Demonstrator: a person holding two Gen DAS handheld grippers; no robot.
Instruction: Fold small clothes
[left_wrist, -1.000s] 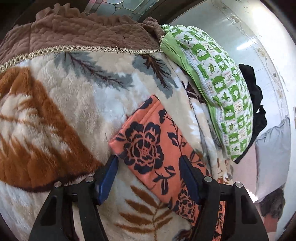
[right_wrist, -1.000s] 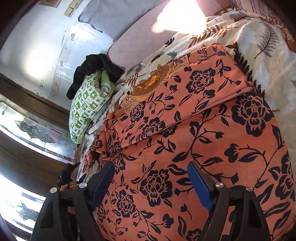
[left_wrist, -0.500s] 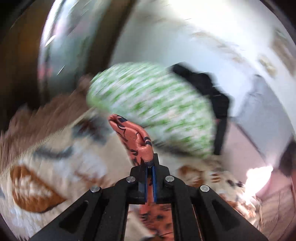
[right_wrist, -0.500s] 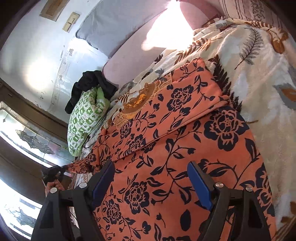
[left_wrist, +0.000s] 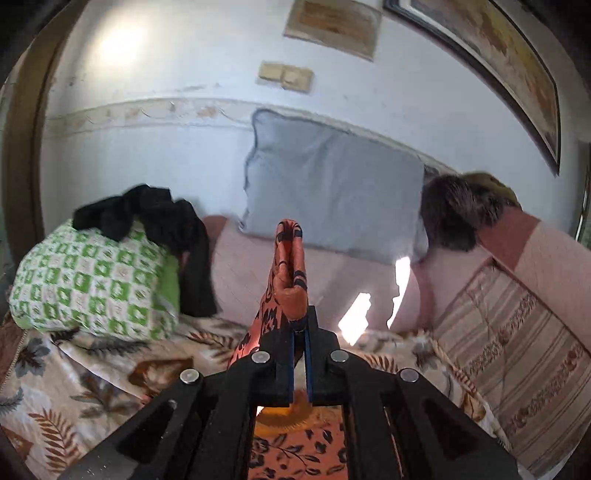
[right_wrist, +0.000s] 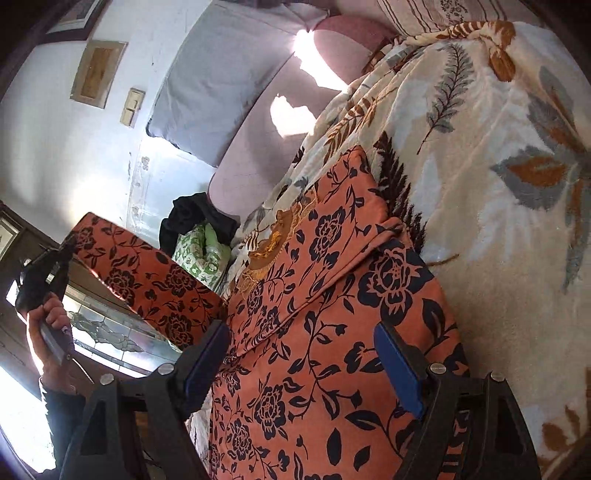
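An orange garment with dark blue flowers (right_wrist: 325, 302) lies spread on a leaf-print blanket (right_wrist: 498, 155). My left gripper (left_wrist: 298, 325) is shut on the garment's sleeve end (left_wrist: 290, 266) and holds it lifted above the bed. In the right wrist view the lifted sleeve (right_wrist: 140, 273) stretches up to the left gripper (right_wrist: 48, 266) at the far left. My right gripper (right_wrist: 299, 354) is open, its blue pads either side of the garment's lower body, just above the cloth. The right sleeve is folded over the body (right_wrist: 343, 206).
A green checked pillow (left_wrist: 88, 284) with a black cloth (left_wrist: 155, 218) on it sits at the bed's left. A grey pillow (left_wrist: 332, 195) leans on the wall. A striped cushion (left_wrist: 517, 339) is at the right. A pink sheet (left_wrist: 251, 273) covers the far bed.
My left gripper shut on the sleeve end and lifted it up off the blanket, swinging over toward the garment's body. My right gripper stayed open over the garment.
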